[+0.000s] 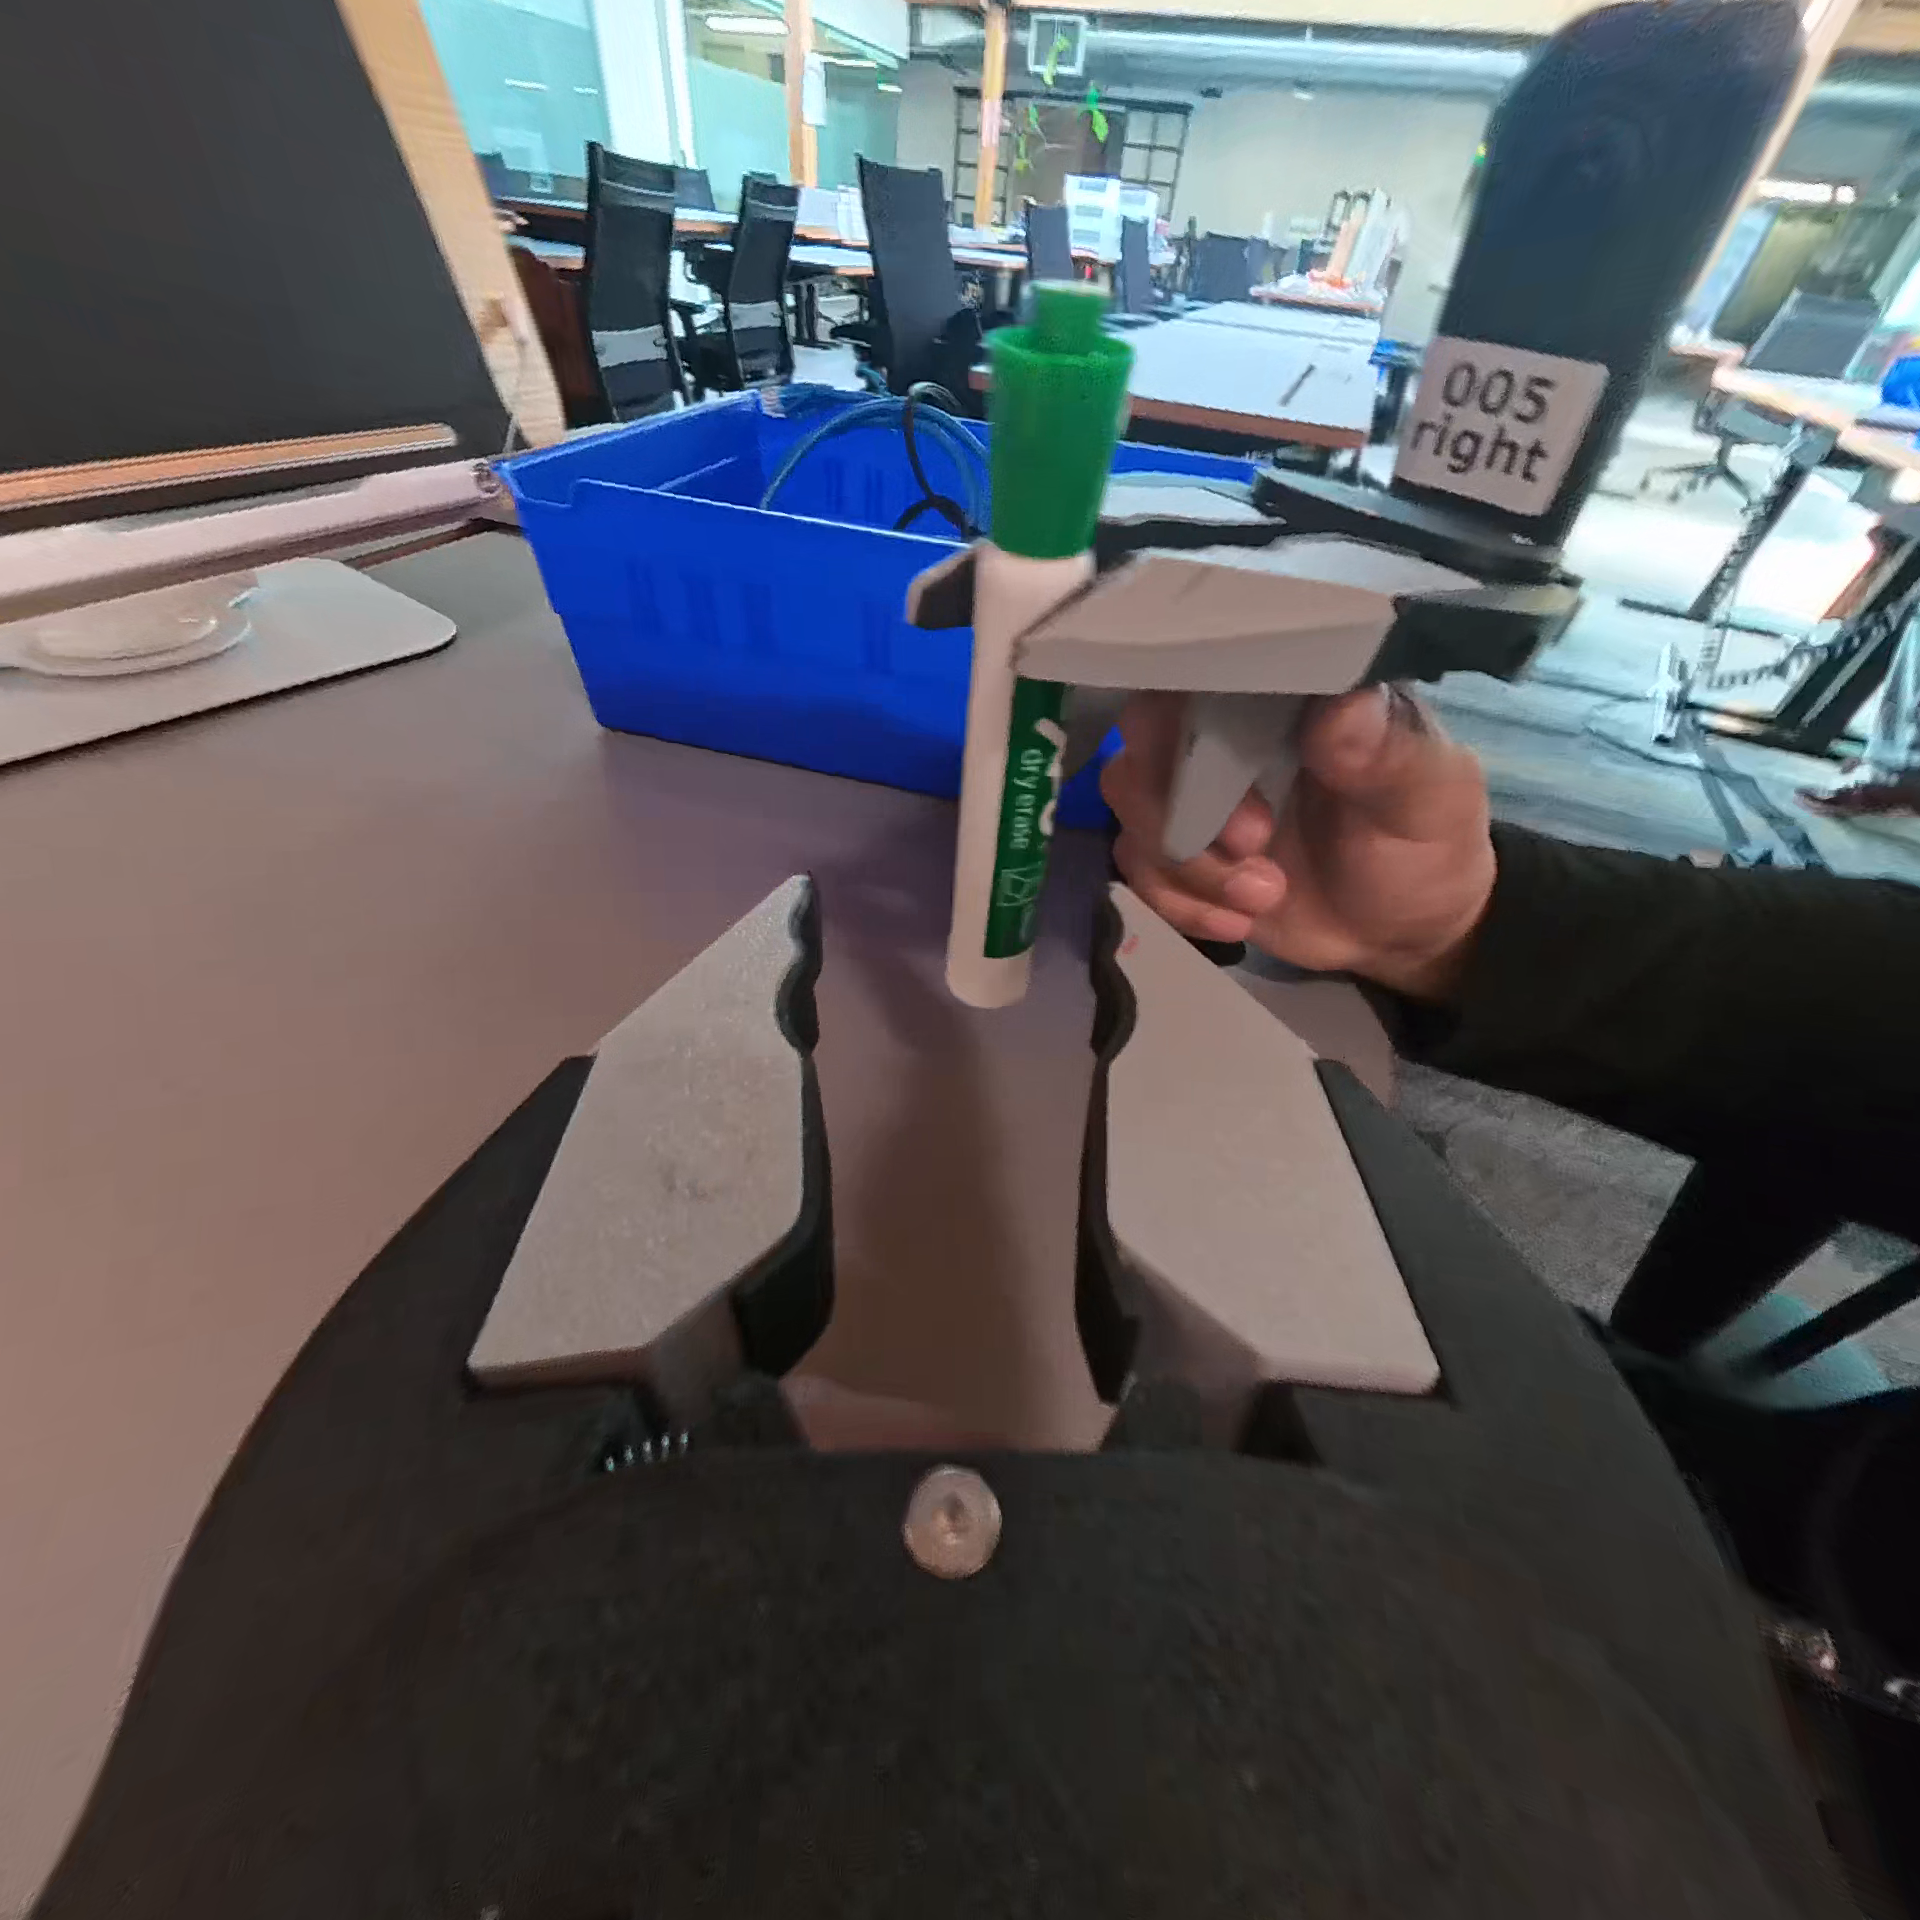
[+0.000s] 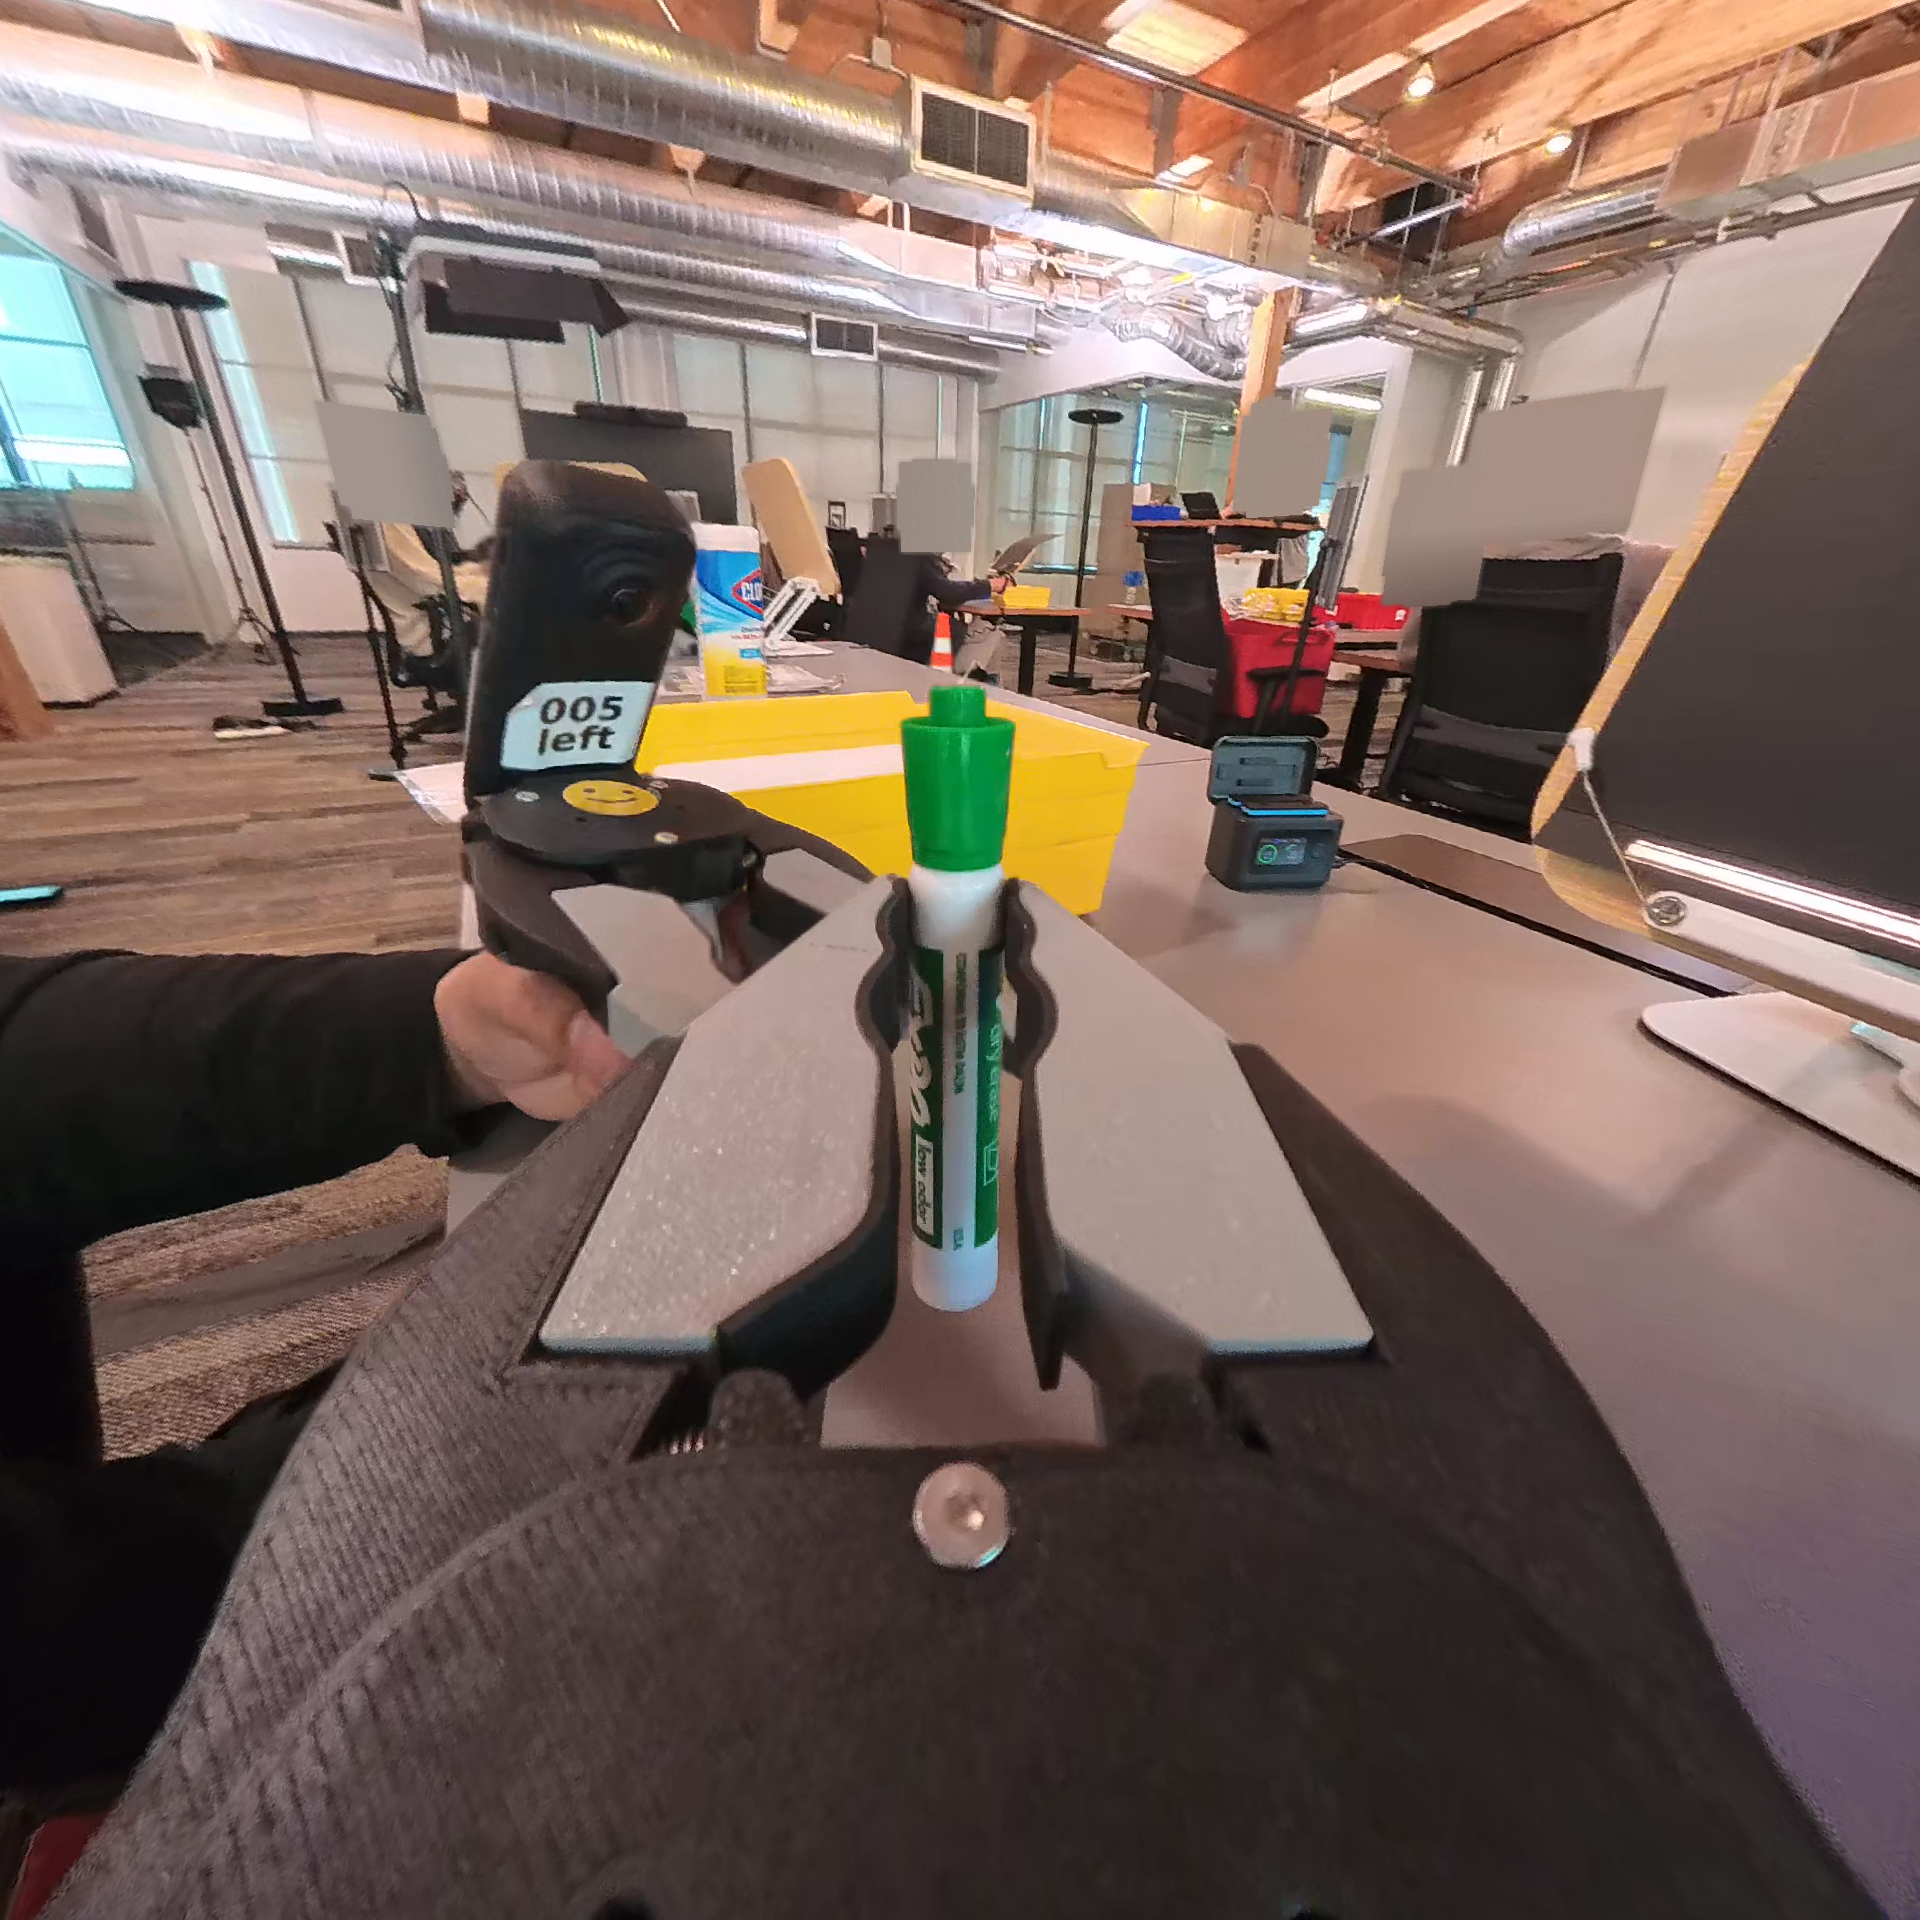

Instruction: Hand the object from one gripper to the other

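- Right gripper, with grey wedge-shaped fingers on a black body, is clamped on a white-barrelled dry-erase marker with a green cap; the grip sits just below the cap, and the marker stands upright with the cap on top.
- Seen from the left wrist view, the same right gripper reaches in from the right side, and a hand in a black sleeve squeezes its grey trigger.
- Left gripper has its jaws spread apart and holds nothing; the marker hangs with its lower end between the two fingertips, and I cannot tell whether it touches either finger.
- Behind the marker on the brown worktop sits a blue plastic bin with cables inside.
- From the right wrist view, the left gripper lies to the left and is mostly hidden behind the right one's finger; a yellow plastic bin stands farther back on the worktop.
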### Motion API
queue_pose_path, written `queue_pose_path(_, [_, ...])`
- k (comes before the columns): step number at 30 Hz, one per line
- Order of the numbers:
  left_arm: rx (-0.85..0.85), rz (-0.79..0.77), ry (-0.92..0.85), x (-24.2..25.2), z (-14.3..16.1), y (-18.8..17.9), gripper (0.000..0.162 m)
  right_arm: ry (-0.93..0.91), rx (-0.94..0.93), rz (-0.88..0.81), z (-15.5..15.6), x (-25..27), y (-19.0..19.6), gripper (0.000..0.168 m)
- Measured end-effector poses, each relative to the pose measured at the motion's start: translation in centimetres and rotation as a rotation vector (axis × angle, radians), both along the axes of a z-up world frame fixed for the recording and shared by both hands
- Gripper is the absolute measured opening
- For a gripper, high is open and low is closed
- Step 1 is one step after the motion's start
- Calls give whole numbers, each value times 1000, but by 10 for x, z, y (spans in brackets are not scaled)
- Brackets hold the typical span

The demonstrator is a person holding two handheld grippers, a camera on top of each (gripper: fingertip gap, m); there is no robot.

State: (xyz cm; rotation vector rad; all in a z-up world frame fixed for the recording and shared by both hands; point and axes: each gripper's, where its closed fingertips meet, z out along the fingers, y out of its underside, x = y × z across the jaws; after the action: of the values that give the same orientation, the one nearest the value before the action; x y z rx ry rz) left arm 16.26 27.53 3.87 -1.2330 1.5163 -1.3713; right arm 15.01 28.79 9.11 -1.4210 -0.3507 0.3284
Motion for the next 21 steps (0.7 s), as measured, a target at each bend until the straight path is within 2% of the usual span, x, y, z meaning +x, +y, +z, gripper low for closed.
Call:
queue_pose_path(3, [68, 0, 4, 1, -3, -6, 52, 7, 10, 10, 2, -1, -1, 16])
queue_pose_path(10, [70, -11, 20, 2, -5, -9, 48, -37, 10, 60, -1, -16, -3, 16])
queue_pose_path(15, [113, -46, 13, 0, -6, -18, 18, -64, 45, 104, 2, -27, -9, 16])
queue_pose_path(21, [178, 71, -22, 2, -2, -8, 17, -45, 57, 94, 5, -22, -9, 18])
